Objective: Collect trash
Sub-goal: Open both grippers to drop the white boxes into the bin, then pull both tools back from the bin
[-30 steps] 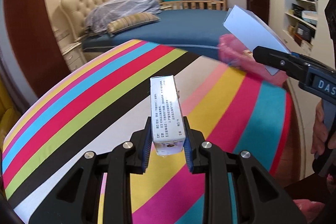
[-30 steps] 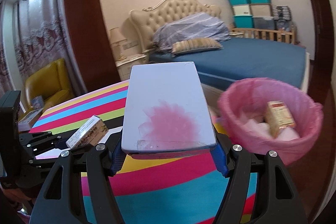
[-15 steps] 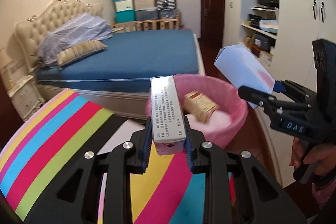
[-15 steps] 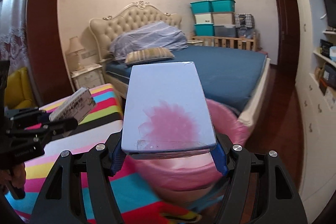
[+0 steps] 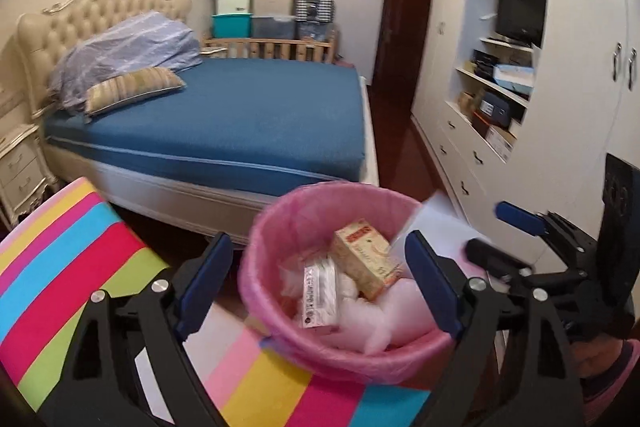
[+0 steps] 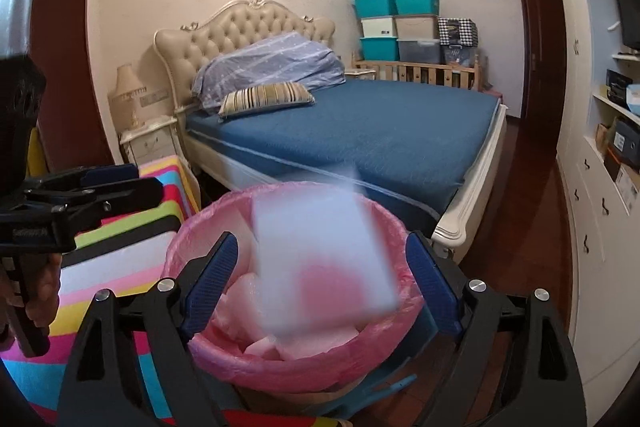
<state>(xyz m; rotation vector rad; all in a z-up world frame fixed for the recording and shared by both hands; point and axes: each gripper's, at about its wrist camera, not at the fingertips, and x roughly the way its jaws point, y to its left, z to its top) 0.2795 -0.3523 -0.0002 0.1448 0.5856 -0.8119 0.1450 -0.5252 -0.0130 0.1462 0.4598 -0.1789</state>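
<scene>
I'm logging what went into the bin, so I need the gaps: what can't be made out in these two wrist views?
- Pale blue box, right wrist view: motion blur smears it; no print readable, and whether it has landed is unclear.
- White carton, left wrist view: its lettering is too small.
- Pink-lined bin: the bottom is hidden under cartons and wrapping; the left gripper cuts off its near rim.
- Right gripper: covers the bin's near rim.

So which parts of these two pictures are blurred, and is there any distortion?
Right wrist view: the pale blue box over the pink bin is smeared by motion; the bed is sharp. Left wrist view: mostly sharp, the striped cloth edge slightly soft. Both views: fisheye bending, dark corners.
</scene>
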